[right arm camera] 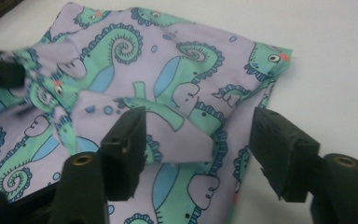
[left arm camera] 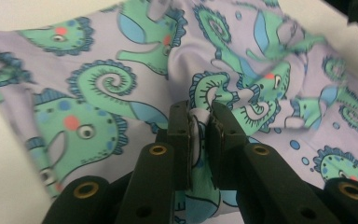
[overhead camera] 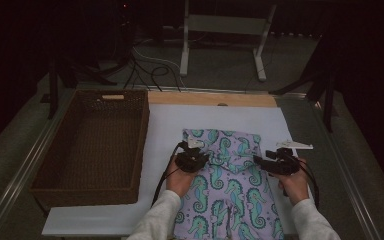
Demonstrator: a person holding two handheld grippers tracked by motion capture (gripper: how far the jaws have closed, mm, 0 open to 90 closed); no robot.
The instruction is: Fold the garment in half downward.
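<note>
Seahorse-print cloth point(overhead camera: 230, 175): lies spread on the white table sheet point(overhead camera: 165, 125), just right of the wicker basket point(overhead camera: 92, 145).
Left gripper point(left arm camera: 199, 122): jaws clenched on a raised pinch of the cloth, near its left side.
Right gripper point(right arm camera: 200, 140): jaws apart, straddling a folded cloth edge without pressing it.

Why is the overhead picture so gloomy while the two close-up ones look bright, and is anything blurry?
High view: dim, the room beyond the table nearly black, the brown woven basket dull. Left gripper view: evenly lit, the lilac seahorse-print cloth soft and smeared toward the top edge, sharper where the left gripper pinches a fold. Right gripper view: bright, the white table sheet almost washed out, no hard shadows.
</note>
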